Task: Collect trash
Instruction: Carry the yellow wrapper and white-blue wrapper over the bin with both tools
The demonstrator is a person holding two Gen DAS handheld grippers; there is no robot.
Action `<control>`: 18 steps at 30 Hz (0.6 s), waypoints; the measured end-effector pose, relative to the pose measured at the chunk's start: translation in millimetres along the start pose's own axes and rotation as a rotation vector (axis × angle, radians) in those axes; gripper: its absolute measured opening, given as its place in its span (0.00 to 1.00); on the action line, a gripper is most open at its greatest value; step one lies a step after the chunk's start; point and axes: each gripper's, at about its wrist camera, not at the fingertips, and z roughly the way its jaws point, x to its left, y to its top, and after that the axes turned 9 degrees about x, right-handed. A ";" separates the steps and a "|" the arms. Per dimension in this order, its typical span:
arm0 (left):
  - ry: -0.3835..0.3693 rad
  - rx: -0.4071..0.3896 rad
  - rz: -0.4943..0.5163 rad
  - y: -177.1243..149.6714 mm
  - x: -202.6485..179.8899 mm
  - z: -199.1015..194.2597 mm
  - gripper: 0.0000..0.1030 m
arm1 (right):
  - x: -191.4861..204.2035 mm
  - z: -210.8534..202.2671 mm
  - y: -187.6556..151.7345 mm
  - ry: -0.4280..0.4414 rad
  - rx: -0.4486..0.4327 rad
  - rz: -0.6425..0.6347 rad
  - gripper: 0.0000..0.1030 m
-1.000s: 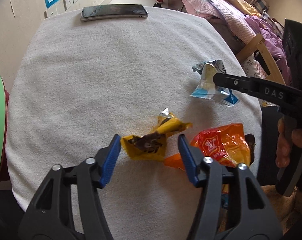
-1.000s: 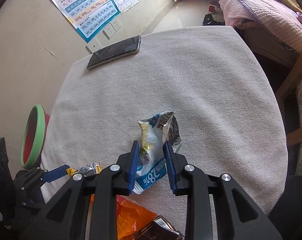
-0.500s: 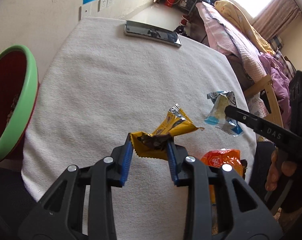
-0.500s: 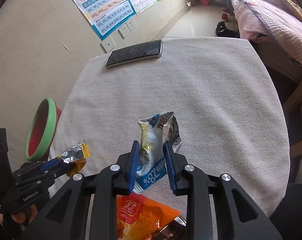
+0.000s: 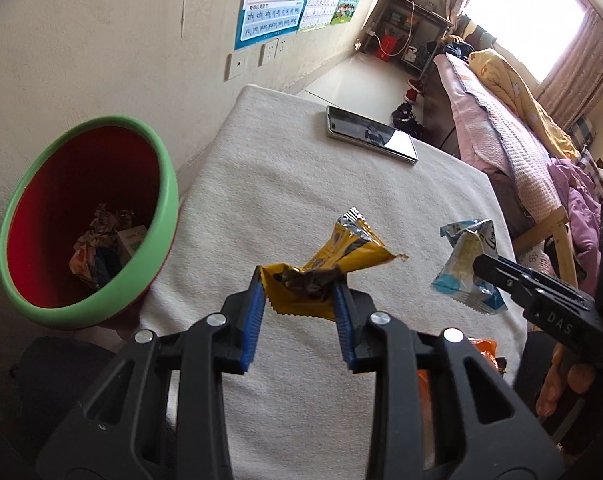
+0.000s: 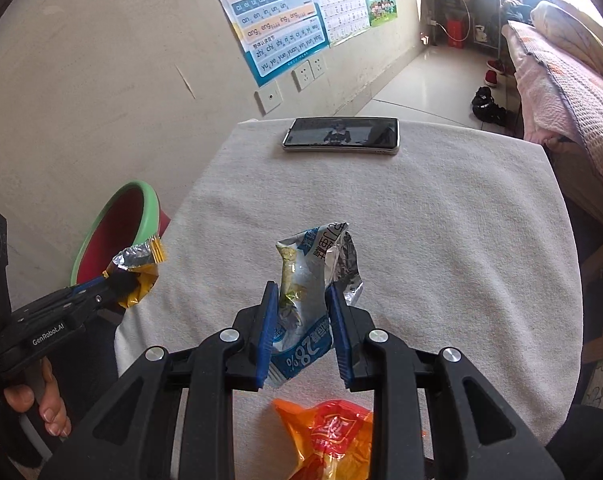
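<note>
My left gripper [image 5: 299, 302] is clamped on a crinkled yellow foil wrapper [image 5: 333, 268], held up just right of the green-rimmed red bin [image 5: 89, 220]. My right gripper [image 6: 301, 320] pinches a blue-and-silver packet [image 6: 309, 292] printed "28%" — an orange wrapper [image 6: 329, 436] lies on the white towel [image 6: 441, 240] beneath it.

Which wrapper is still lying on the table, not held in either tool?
The orange wrapper, lying on the white table cover at the near edge. The yellow wrapper is clamped in the left tool, the blue-and-white one in the right tool.

Home bedroom, bed [image 5: 497, 120] with pink blanket, curtained window [image 5: 541, 12], pinyin wall charts [image 6: 277, 12], shoes [image 6: 487, 104] on tiled floor
</note>
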 end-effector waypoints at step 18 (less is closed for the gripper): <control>0.129 -0.128 -0.133 3.0 68.8 -37.7 0.30 | 72.4 13.8 18.4 0.051 0.012 -0.181 0.25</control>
